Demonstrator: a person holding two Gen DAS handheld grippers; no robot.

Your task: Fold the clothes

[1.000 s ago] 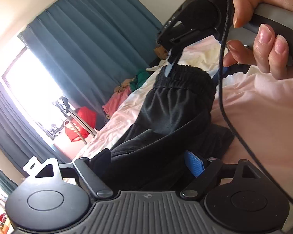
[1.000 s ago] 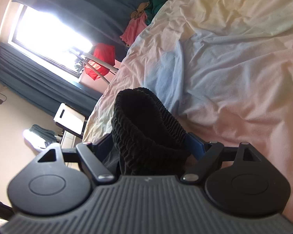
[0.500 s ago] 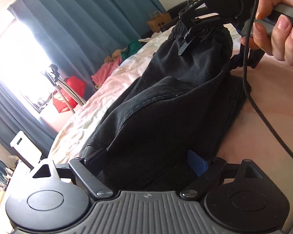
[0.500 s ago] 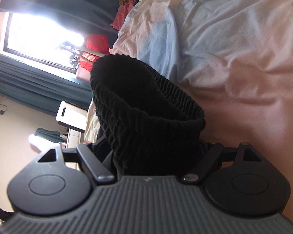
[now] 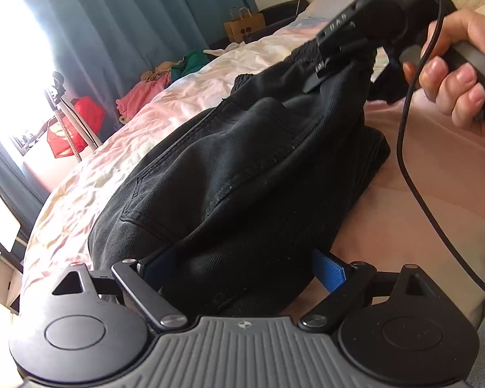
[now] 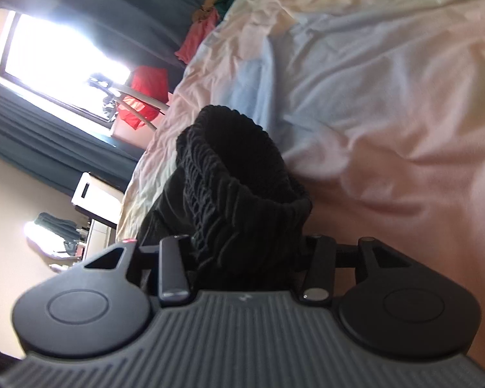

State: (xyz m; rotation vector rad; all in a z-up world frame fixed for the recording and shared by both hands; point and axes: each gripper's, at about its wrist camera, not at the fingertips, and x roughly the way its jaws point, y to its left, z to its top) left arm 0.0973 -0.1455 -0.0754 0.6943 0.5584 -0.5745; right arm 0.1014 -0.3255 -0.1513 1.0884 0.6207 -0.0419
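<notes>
A pair of black trousers (image 5: 242,174) lies bunched on the bed. My left gripper (image 5: 239,265) is shut on one end of them; the cloth fills the gap between its blue-padded fingers (image 5: 329,271). My right gripper (image 5: 336,64), held by a hand, is shut on the elastic waistband at the far end. In the right wrist view the ribbed waistband (image 6: 239,177) bulges up between the fingers of the right gripper (image 6: 242,258). The fingertips are hidden by cloth in both views.
The bed sheet (image 6: 388,80) is pale pink, white and blue, and creased. Coloured clothes (image 5: 152,87) are piled at the bed's far side by teal curtains (image 5: 129,16). A red item on a rack (image 5: 71,129) stands by the bright window. A cable (image 5: 414,161) hangs from the right gripper.
Both grippers have lowered the trousers toward the bed and come closer together. The right gripper has swung right and the waistband has sunk lower between its fingers.
</notes>
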